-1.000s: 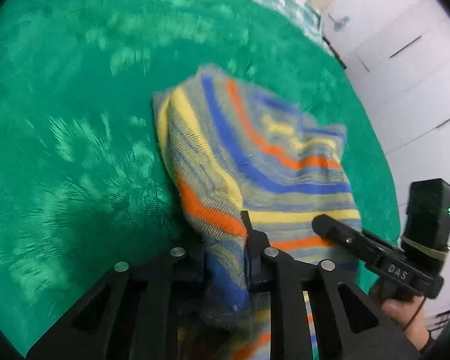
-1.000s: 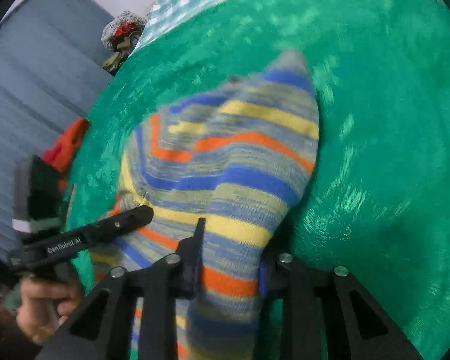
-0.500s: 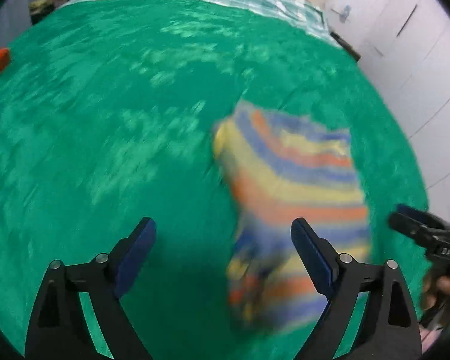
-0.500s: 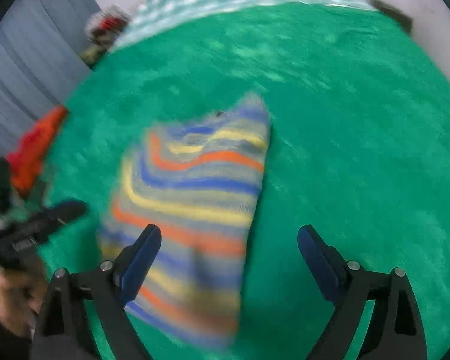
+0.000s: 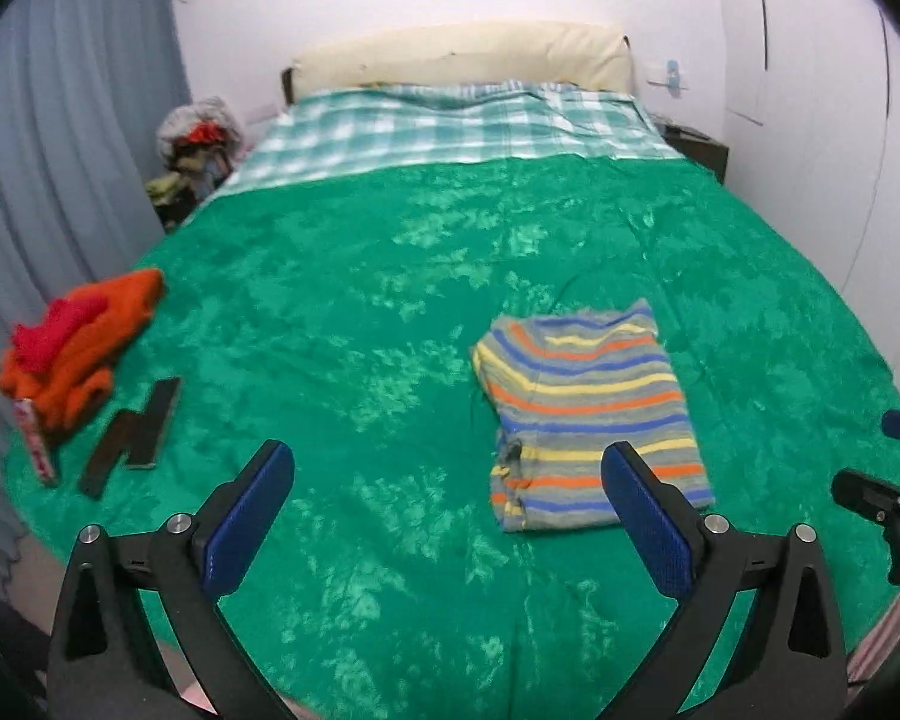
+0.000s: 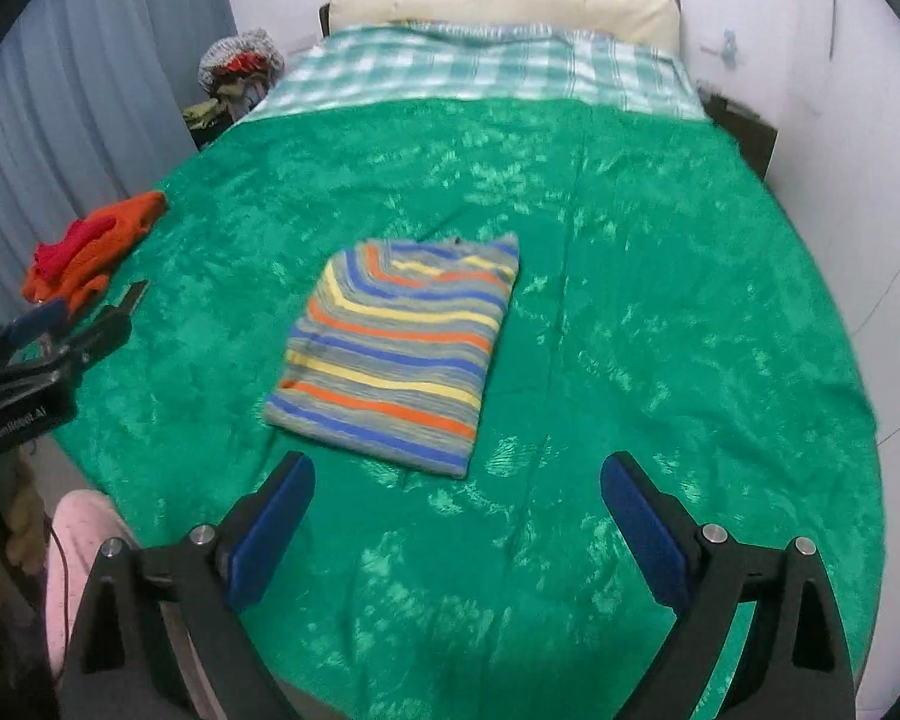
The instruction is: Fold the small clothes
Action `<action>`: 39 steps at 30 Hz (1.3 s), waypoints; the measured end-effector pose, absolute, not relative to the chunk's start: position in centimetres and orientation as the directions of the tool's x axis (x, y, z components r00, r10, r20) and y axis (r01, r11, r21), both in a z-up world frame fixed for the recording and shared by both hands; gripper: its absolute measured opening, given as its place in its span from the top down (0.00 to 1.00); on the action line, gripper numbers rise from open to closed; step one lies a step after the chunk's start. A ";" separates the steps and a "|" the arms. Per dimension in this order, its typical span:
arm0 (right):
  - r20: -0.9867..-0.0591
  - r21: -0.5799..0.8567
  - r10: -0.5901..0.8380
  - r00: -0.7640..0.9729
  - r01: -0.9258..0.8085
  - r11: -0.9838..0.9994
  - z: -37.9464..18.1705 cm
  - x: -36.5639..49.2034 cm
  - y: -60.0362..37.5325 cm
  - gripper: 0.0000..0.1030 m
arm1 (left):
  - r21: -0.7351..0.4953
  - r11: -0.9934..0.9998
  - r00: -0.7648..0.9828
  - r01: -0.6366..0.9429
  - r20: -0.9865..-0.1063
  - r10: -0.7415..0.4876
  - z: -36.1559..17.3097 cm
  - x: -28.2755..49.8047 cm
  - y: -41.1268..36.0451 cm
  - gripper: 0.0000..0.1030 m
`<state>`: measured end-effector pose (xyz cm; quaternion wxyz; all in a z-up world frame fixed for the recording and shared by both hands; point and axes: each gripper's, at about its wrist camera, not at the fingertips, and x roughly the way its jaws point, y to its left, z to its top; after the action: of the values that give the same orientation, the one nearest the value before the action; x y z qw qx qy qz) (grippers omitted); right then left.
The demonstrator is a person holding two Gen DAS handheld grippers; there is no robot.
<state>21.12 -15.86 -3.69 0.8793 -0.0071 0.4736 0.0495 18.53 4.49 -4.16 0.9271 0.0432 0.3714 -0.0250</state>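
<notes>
Left wrist view: the left gripper (image 5: 447, 480) stands wide apart, its blue pads (image 5: 249, 519) empty with only the green blanket (image 5: 354, 312) showing between them. The jaws have just been opening, the left only slightly in the last half second, and nothing lies between them. The folded striped sweater (image 5: 588, 414) lies flat on the blanket, right of centre and near the front edge of the bed, just beyond the right-hand finger (which overlaps its near corner in the picture, though it seems to hang above it). Far left on the blanket sits a crumpled orange and red pile (image 5: 75, 348). Just near of it lie two dark flat strips (image 5: 135, 435) and a pinkish stick (image 5: 36, 441). Beyond the blanket is a checked sheet (image 5: 450, 132), then a cream headboard (image 5: 462, 54). A grey curtain (image 5: 60, 138) hangs at far left. The right gripper (image 5: 882, 474) pokes in at the right edge.

Right wrist view: the right gripper (image 6: 456, 483) is also spread wide and holds nothing; its jaws have just been opening too. The sweater (image 6: 402, 342) rests on the blanket (image 6: 660, 312) ahead of the left-hand finger, left of centre, clear of both pads (image 6: 270, 534). The orange pile (image 6: 90, 246) lies far left. The left gripper (image 6: 75, 324) shows at the left edge, just near of that pile. A pink sleeve or cloth (hard to tell which) (image 6: 75, 540) appears at lower left.
</notes>
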 end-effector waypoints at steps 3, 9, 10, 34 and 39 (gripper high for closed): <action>-0.823 0.021 0.069 0.564 -0.092 0.996 -2.4 19.9 -15.6 0.07 | 0.099 0.993 0.728 0.063 -0.685 0.022 -3.3 17.5 4.0 0.00; -0.801 -0.016 0.043 0.598 -0.093 0.996 -0.4 17.3 -15.2 0.07 | 0.030 0.996 0.722 0.079 -0.691 -0.037 -2.2 15.5 4.0 0.00; -0.799 -0.019 0.040 0.601 -0.092 0.996 -0.1 16.8 -15.1 0.07 | 0.020 0.997 0.720 0.080 -0.693 -0.044 -2.1 15.3 4.0 0.00; -0.792 -0.047 0.030 0.610 -0.109 0.993 6.1 4.6 -12.5 0.07 | 0.090 0.992 0.637 0.090 -0.771 0.012 0.9 3.0 3.7 0.01; -0.789 -0.067 0.022 0.614 -0.122 0.990 6.4 3.8 -11.6 0.07 | 0.084 0.993 0.640 0.088 -0.768 0.008 1.2 2.8 3.7 0.01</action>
<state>3.77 -11.55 6.36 0.8965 -0.0570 0.4376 0.0402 2.78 3.70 1.21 0.9039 0.0569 0.4234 -0.0221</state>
